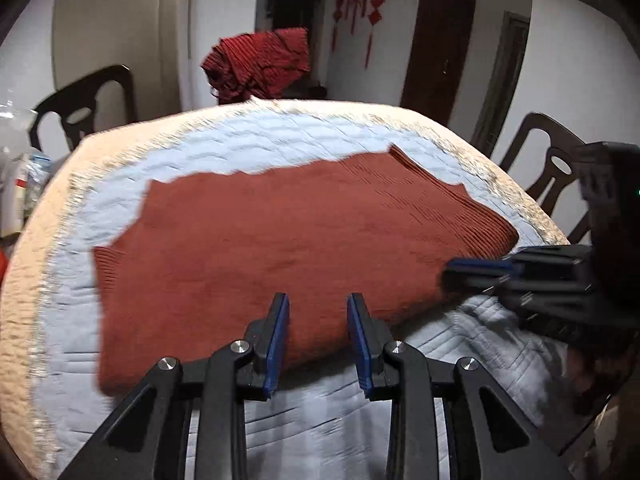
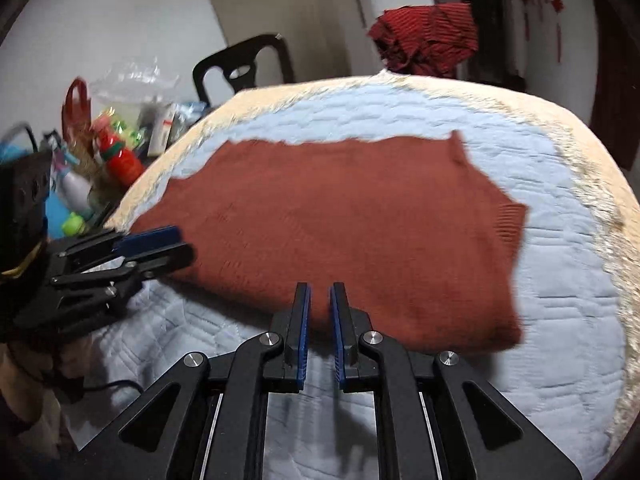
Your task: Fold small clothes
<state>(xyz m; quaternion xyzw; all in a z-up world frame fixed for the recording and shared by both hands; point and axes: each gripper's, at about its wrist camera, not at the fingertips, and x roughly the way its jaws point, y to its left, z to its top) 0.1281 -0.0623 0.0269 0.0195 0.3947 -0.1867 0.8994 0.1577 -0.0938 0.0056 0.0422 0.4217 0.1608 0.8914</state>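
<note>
Sweater: one rust-brown knitted sweater (image 1: 288, 236) lies flat, folded, on the middle of the worktop; ribbed hem and cuff edges visible.
Worktop: one round worktop (image 1: 36, 248) with a beige fringed rim, covered by a pale blue quilted cloth (image 1: 256, 144).
Left gripper: left gripper (image 1: 318, 300) at the near edge of the sweater; its blue-padded fingers (image 1: 280, 332) stand apart with the near fold of the knit between them; whether they press on it cannot be told.
Right gripper: right gripper (image 2: 320, 292) also at the near edge; fingers (image 2: 303, 320) drawn nearly together with only a narrow gap; whether they pinch the fabric cannot be told.
Chairs: two dark wooden chairs in the left wrist view, one at the far left (image 1: 86, 106), one at the right (image 1: 556, 160).
Second garment: one dark red striped cloth (image 1: 260, 62) heaped beyond the far rim.
Room: white walls, one dark door (image 1: 436, 44), red hanging ornaments (image 1: 362, 4).
Clutter: bottles and bags (image 2: 116, 140) crowded beside the worktop; count unclear.
</note>
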